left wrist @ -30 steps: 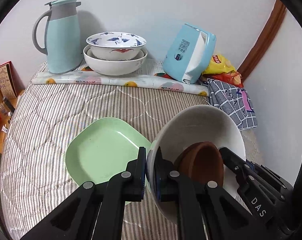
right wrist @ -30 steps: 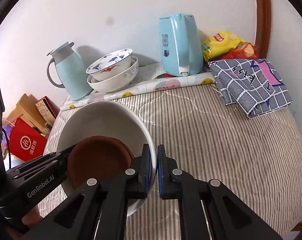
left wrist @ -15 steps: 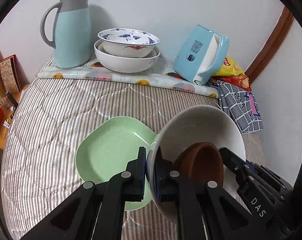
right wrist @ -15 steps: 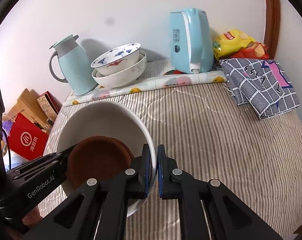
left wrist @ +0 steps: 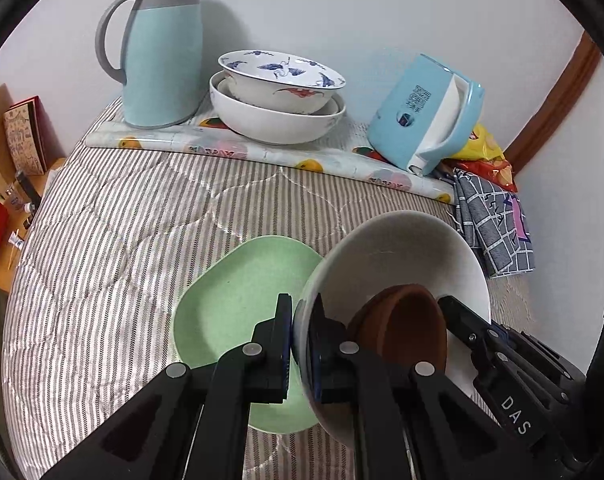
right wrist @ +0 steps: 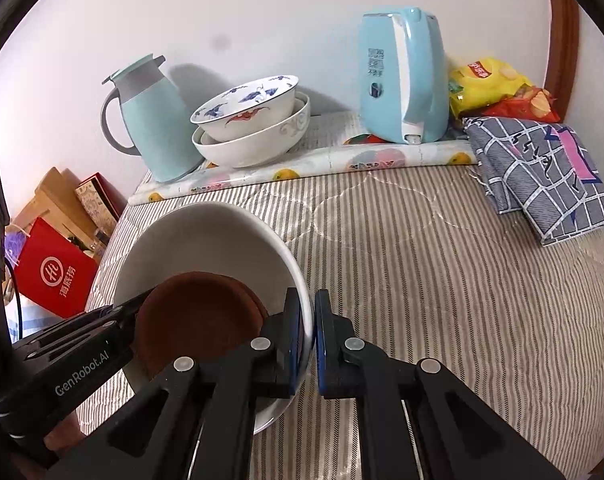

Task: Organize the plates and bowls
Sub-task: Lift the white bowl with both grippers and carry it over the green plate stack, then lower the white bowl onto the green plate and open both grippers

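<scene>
- Left gripper (left wrist: 301, 344): fingers nearly closed, clamped across rim of white bowl (left wrist: 402, 248), one finger outside the wall, one inside; body angled up from lower frame.
- Right gripper (right wrist: 309, 340): fingers nearly closed, pinching opposite rim of same bowl, one finger inside, one outside.
- Each gripper visible in the other's wrist view, reaching in from the side.

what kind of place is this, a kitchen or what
Probably a lived-in room at home, not a proper kitchen: the dishes sit on a striped quilted cover, with a thermos jug, electric kettle and snack bags against the wall.
</scene>
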Motion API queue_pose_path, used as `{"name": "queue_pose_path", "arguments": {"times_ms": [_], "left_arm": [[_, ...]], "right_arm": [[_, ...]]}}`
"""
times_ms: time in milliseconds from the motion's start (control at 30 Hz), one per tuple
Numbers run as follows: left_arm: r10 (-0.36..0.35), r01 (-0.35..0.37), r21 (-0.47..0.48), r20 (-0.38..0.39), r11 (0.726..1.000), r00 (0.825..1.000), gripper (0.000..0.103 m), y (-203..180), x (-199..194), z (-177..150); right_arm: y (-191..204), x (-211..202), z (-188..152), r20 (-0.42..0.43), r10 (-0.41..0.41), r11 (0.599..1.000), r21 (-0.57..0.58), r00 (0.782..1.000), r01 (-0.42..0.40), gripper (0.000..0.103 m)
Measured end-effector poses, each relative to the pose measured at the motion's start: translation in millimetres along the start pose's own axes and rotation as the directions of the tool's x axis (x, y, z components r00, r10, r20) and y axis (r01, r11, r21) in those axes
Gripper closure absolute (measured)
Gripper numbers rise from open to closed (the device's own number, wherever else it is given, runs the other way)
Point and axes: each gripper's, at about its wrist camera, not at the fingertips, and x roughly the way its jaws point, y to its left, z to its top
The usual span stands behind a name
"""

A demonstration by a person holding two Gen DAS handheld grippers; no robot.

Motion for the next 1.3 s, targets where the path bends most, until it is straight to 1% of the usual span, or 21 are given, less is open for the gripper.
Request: {"name": "queue_pose_path", "arguments": {"times_ms": [800,1067,1233,1300], "left_arm": [[0.031,-0.034,-0.062,-0.038,0.997,0.999,0.095,42,22,4],[0.031,-0.036,-0.075,-0.064,0.997,0.997,0.095,53,34,4],[0.031,-0.038,-0.084,-0.090,0.996,0.995,0.095,59,46,3],[0.028,-0.035,-0.084,-0.088,0.996,0.996,0.095,60,47,3]], "right_arm": [[30,42,2,-0.065,0.027,0.999,-0.033,0.997,-0.029,0.096],[33,57,0,-0.096,0.025,0.999,-0.033,0.995,-0.028,0.096],[31,71,-1,-0.129,0.027,0.999,-0.020,0.991,-0.030,0.096],[30,75,-2,-0.131,0.030,0.999,-0.013,0.991,-0.032,0.096]]}}
